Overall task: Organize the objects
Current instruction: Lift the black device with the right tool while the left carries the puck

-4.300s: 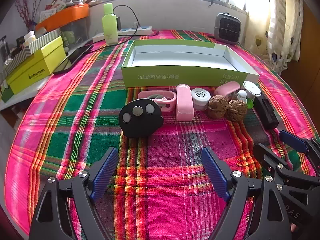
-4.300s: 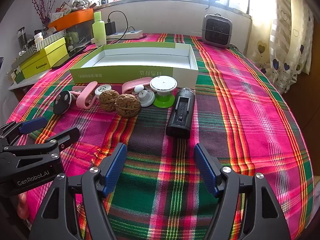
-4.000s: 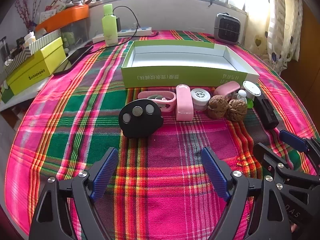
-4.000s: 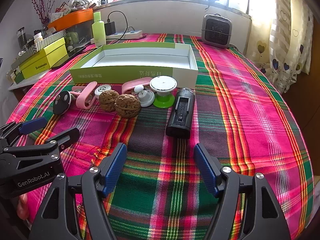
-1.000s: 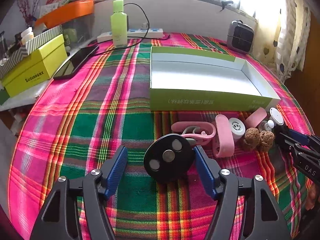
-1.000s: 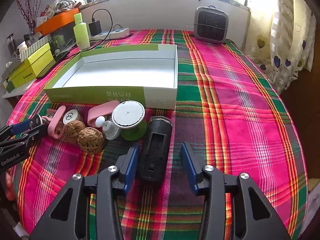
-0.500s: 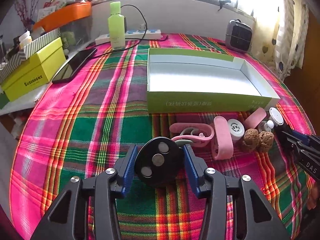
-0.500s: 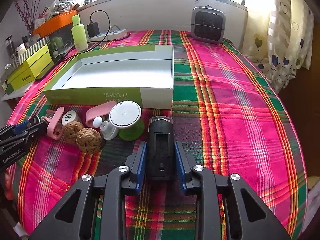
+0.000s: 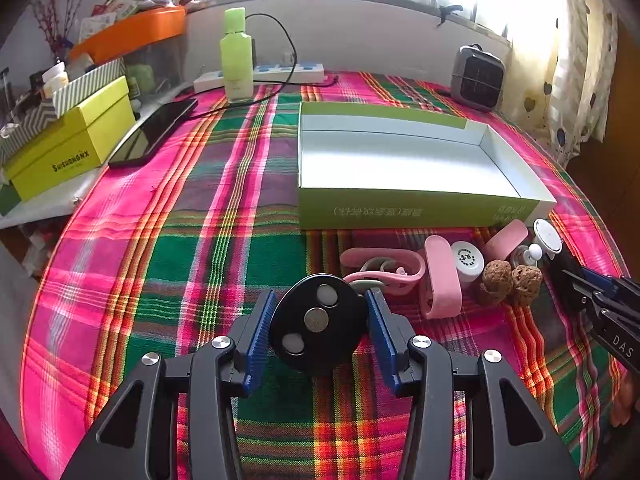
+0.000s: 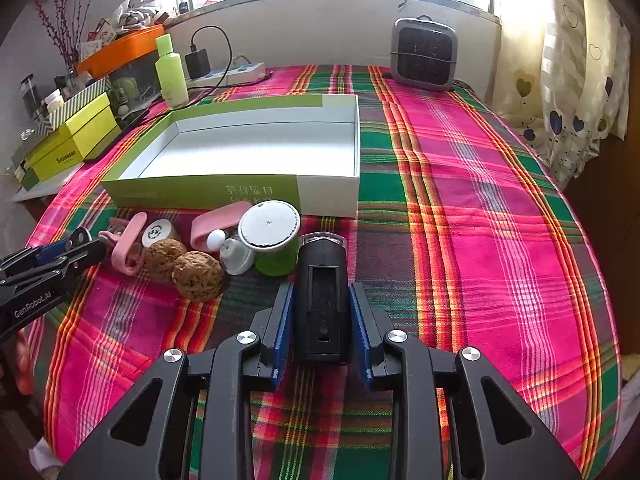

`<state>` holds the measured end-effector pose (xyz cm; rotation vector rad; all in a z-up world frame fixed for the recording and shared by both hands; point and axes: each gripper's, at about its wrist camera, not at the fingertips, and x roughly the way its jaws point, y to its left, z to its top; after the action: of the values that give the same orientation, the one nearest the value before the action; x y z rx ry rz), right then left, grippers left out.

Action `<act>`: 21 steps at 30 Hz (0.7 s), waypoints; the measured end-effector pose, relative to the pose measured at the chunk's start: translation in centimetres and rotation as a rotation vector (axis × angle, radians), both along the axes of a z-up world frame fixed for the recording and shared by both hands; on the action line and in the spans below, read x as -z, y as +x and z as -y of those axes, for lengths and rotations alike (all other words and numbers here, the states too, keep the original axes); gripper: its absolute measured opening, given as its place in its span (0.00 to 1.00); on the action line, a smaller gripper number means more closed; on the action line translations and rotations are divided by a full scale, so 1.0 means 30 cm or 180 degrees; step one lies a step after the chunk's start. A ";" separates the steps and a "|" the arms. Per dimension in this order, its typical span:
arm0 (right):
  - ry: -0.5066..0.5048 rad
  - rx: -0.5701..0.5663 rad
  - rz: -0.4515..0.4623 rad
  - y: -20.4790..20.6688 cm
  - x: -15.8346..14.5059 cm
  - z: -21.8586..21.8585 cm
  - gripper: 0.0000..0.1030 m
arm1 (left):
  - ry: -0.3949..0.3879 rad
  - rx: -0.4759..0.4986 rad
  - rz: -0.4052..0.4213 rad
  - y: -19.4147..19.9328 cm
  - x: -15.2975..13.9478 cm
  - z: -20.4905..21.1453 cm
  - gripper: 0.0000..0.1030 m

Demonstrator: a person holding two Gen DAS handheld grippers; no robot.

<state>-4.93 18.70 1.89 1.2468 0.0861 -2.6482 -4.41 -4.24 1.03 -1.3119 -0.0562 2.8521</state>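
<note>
Both grippers have come forward from the near edge of the plaid-covered worktop to the row of small things in front of the green tray, and their jaws have just been closing; the left gripper is now clamped on the black disc, its blue pads pressing the rim on either side, while the right gripper is clamped on the black rectangular device, pads flat against its long sides near the closer end; each thing rests on the cloth, the disc just beside the pink clip, the device touching or just beside the green-based white-topped jar; both look like stiff plastic, light enough for one gripper, so the grip should hold without crushing; the disc's round edge gives the pads only a narrow line of contact and it may pivot or slip when lifted, so a hold across its widest part suits it; the device's flat parallel sides suit the pads well, though held near one end it may droop; the tray, empty, lies just behind the row, the likely place for both.
</note>
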 end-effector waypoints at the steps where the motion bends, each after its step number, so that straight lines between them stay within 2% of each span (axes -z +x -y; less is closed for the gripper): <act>1: -0.0006 -0.0005 -0.0011 0.003 -0.003 0.000 0.28 | 0.0004 0.0002 -0.0005 0.002 -0.003 0.000 0.43; 21: -0.0079 -0.0013 -0.0154 0.019 -0.081 -0.015 0.28 | 0.0098 0.0101 -0.0084 -0.002 -0.084 -0.013 0.43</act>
<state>-4.35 19.16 4.31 1.1739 0.0631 -2.6680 -4.47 -3.84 3.55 -1.2576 -0.0783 2.8297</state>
